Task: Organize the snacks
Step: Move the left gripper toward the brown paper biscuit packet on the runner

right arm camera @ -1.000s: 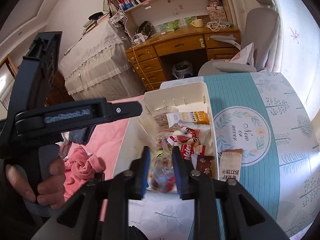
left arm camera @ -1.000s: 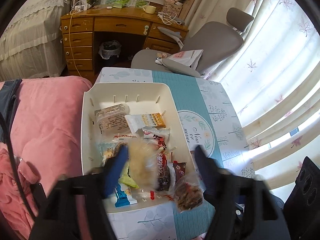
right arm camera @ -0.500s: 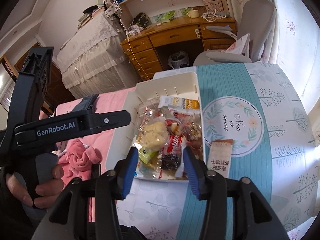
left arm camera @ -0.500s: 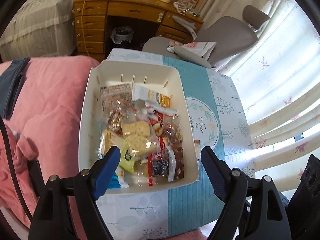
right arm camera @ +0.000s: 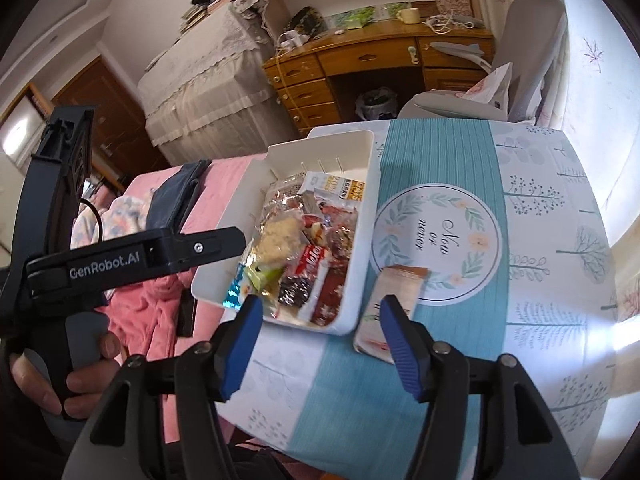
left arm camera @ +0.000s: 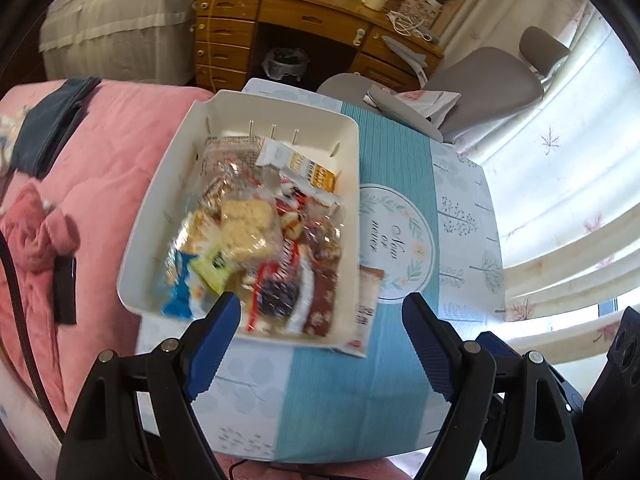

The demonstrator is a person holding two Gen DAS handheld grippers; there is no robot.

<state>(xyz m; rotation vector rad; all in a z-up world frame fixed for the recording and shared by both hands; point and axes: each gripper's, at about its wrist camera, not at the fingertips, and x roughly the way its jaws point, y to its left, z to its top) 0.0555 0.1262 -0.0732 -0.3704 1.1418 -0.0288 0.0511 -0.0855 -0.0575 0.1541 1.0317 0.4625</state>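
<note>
Both pairs of jaws are bare; the left gripper (left arm camera: 322, 326) stands spread wide, the right gripper (right arm camera: 320, 330) is opening, nothing between its pads; past them the white bin (right arm camera: 362, 240) sits on the teal tablecloth (right arm camera: 440, 160), heaped with snack packets (left arm camera: 256, 232); one brown bar (right arm camera: 394, 304) lies outside, just beside the bin's wall; only the right wrist view shows the hand (right arm camera: 76, 376) gripping the left tool; the left view shows the pink blanket (left arm camera: 100, 168) more fully
</note>
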